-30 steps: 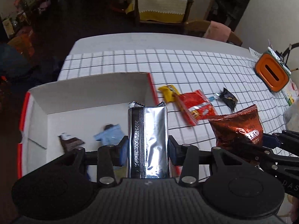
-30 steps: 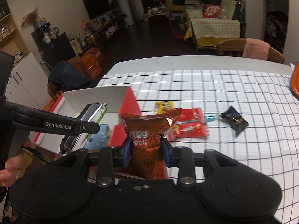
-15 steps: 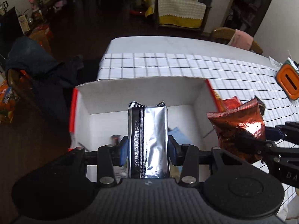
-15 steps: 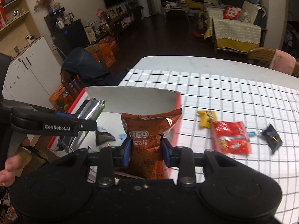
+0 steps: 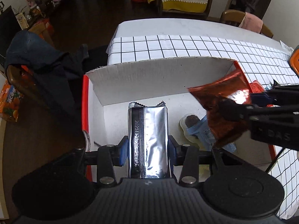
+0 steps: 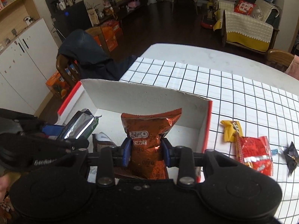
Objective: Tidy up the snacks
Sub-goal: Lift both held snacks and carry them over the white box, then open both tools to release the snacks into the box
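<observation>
My left gripper (image 5: pixel 147 148) is shut on a silver foil snack pack (image 5: pixel 147 136), held upright over the white cardboard box (image 5: pixel 160 78) with red outer sides. My right gripper (image 6: pixel 145 149) is shut on a brown Oreo bag (image 6: pixel 149 138), also above the box (image 6: pixel 145 97). The left wrist view shows the Oreo bag (image 5: pixel 220 104) and the right gripper at the right, over a light blue packet (image 5: pixel 201 132) lying on the box floor. The silver pack (image 6: pixel 78 125) appears at the left of the right wrist view.
On the checked tablecloth (image 6: pixel 243 100) right of the box lie a yellow packet (image 6: pixel 231 129), a red packet (image 6: pixel 254 155) and a small black packet (image 6: pixel 292 155). A chair draped with dark clothing (image 6: pixel 87 56) stands past the table's left end.
Both grippers have moved left across the table, from beside the loose snacks to over the box, each still holding its packet. The box now fills the middle of both views.
</observation>
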Motion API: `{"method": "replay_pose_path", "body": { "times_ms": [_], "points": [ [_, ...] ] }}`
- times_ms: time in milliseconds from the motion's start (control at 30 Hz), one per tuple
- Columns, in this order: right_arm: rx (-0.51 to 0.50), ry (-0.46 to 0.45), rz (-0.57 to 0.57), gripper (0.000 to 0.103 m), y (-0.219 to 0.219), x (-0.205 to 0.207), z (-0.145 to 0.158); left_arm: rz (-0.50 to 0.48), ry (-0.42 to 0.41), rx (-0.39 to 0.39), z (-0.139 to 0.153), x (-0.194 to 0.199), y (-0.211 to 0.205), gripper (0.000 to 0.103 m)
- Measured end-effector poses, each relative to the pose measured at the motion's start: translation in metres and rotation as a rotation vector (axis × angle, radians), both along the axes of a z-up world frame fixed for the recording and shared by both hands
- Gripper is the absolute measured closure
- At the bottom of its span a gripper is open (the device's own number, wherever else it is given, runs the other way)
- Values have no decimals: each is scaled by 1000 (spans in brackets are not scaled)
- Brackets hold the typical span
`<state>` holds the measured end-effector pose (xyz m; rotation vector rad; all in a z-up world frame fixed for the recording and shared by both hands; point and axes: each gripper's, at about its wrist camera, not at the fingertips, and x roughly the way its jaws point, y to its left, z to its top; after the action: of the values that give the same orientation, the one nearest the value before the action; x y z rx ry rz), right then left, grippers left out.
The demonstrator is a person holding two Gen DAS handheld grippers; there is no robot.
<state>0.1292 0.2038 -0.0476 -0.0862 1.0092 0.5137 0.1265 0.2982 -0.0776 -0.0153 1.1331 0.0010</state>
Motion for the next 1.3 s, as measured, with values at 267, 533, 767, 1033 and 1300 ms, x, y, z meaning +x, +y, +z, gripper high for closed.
{"method": "replay_pose_path", "body": {
  "times_ms": [267, 533, 767, 1033, 1300],
  "points": [
    [-27, 75, -5, 69, 14, 27, -27, -9, 76, 4, -17, 17, -5, 61],
    [-39, 100, 7, 69, 20, 37, -37, -4, 113, 20, -27, 27, -9, 61],
    [-39, 99, 13, 69, 21, 36, -35, -2, 109, 33, -27, 26, -10, 61],
    [-14, 92, 20, 58, 13, 24, -22, 0, 73, 19, -18, 13, -8, 52],
    [44, 60, 27, 44, -2, -3, 2, -28, -6, 20, 3, -5, -18, 45]
  ]
}}
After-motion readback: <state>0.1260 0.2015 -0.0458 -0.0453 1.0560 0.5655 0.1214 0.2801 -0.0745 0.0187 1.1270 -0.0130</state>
